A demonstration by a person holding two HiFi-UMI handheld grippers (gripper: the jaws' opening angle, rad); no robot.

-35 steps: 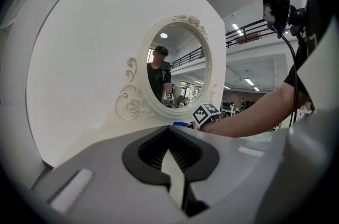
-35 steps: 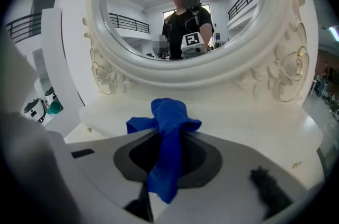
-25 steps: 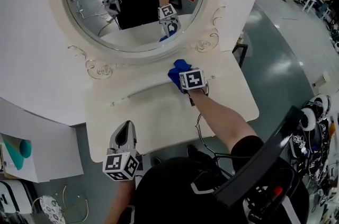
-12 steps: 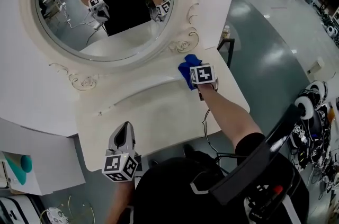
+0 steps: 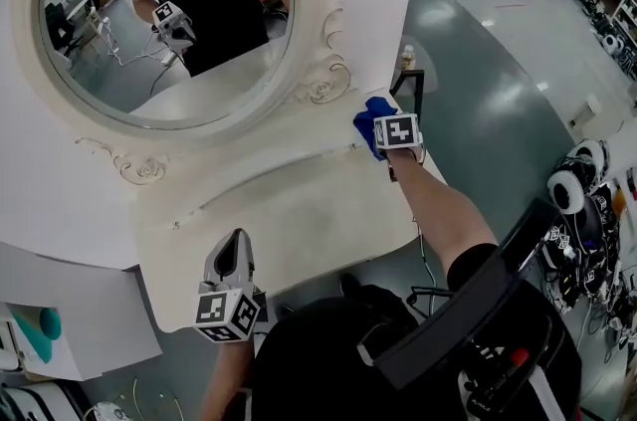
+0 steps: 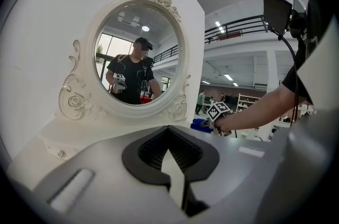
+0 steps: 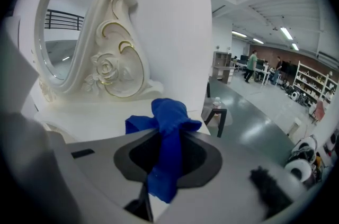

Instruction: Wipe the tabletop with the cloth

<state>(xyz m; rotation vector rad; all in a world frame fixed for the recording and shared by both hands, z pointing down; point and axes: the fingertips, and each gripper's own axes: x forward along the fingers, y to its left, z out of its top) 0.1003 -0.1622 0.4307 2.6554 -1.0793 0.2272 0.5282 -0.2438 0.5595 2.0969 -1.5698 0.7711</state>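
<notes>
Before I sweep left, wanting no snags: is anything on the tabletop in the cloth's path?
Nothing visible: the tabletop is bare left of the blue cloth clamped in the right tool.

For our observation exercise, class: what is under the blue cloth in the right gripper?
Under the blue cloth, held by the right gripper, is the white tabletop near its back right corner. The patch directly beneath is covered, so unseen.

- Left gripper (image 5: 232, 255): held low and close to the torso, pointing forward; jaws together, nothing between them.
- Right gripper (image 5: 384, 136): far forward and to the right; jaws clamped on a cloth (image 5: 369, 123).
- Right arm (image 5: 438, 210): stretched out nearly straight, forearm bare.
</notes>
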